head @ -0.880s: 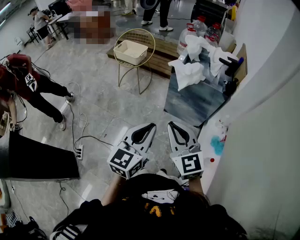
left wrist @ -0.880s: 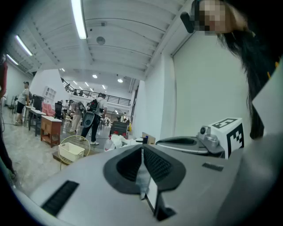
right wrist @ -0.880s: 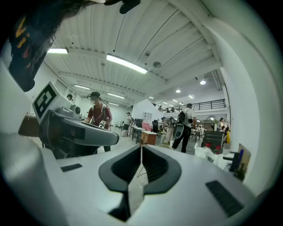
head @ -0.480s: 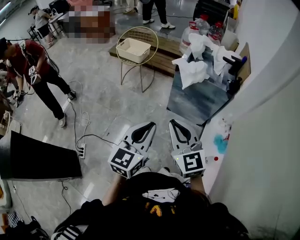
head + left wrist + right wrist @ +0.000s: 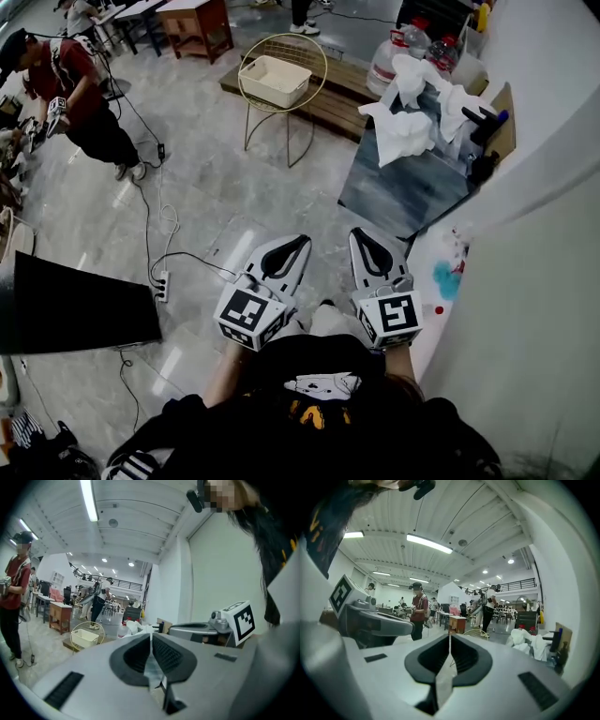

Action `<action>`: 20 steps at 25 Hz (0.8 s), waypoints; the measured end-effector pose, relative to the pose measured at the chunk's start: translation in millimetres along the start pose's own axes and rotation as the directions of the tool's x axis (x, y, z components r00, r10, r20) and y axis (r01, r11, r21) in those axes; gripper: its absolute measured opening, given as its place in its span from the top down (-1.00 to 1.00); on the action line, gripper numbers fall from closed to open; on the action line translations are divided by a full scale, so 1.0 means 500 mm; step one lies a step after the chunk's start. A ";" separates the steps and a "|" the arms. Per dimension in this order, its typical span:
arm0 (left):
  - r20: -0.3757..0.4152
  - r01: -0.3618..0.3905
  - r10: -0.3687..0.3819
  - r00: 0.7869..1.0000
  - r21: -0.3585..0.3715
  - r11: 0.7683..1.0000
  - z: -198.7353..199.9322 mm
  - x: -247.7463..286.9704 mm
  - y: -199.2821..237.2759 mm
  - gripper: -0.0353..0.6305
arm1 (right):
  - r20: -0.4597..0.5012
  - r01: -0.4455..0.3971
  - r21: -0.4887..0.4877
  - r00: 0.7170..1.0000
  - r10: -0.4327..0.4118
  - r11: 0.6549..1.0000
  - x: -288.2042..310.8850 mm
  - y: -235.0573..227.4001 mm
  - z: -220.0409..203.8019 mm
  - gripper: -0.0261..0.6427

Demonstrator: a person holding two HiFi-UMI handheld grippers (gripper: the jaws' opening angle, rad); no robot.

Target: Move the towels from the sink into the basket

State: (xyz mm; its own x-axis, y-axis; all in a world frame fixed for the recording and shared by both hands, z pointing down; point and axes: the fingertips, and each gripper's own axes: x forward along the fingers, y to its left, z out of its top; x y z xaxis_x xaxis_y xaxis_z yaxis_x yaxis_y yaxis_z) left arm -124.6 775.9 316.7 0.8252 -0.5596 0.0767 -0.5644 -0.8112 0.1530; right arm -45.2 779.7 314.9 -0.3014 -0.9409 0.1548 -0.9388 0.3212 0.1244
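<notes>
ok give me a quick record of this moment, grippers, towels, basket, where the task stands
left gripper: jaws together, nothing held
right gripper: jaws together, nothing held
towels: white, heaped at the sink, some draped over its edge
basket: white, across the floor to the left of the sink, no towel seen in it
task: not begun, both grippers well short of the sink
bystander: person in red shirt, far left

A power strip (image 5: 161, 286) is laid on the grey floor (image 5: 206, 187). A person in a red shirt (image 5: 70, 82) is seen at its far left edge. Water bottles (image 5: 389, 58) are stood beside a low wooden platform (image 5: 336, 96).
</notes>
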 end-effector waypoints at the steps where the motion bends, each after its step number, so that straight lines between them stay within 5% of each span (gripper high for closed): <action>1: 0.004 -0.005 0.005 1.000 -0.005 1.000 0.001 0.001 0.013 0.83 | 0.002 -0.010 -0.002 1.000 0.010 1.000 0.012 0.002 0.003 0.89; 11: -0.030 -0.065 0.064 0.997 -0.012 0.998 -0.002 0.095 0.146 0.83 | 0.005 -0.085 0.012 0.996 0.085 0.996 0.187 -0.056 -0.009 0.89; 20: -0.076 -0.064 0.065 0.995 0.017 0.998 0.040 0.397 0.313 0.83 | 0.028 -0.106 0.054 0.994 0.105 0.993 0.428 -0.286 -0.009 0.89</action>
State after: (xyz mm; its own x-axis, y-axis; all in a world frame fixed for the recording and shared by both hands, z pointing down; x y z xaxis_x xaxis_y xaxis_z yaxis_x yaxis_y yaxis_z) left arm -49.6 534.3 336.0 0.7864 -0.5965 0.1607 -0.6160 -0.7767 0.1312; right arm 25.4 533.0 334.7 -0.4026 -0.9046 0.1399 -0.9092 0.4129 0.0537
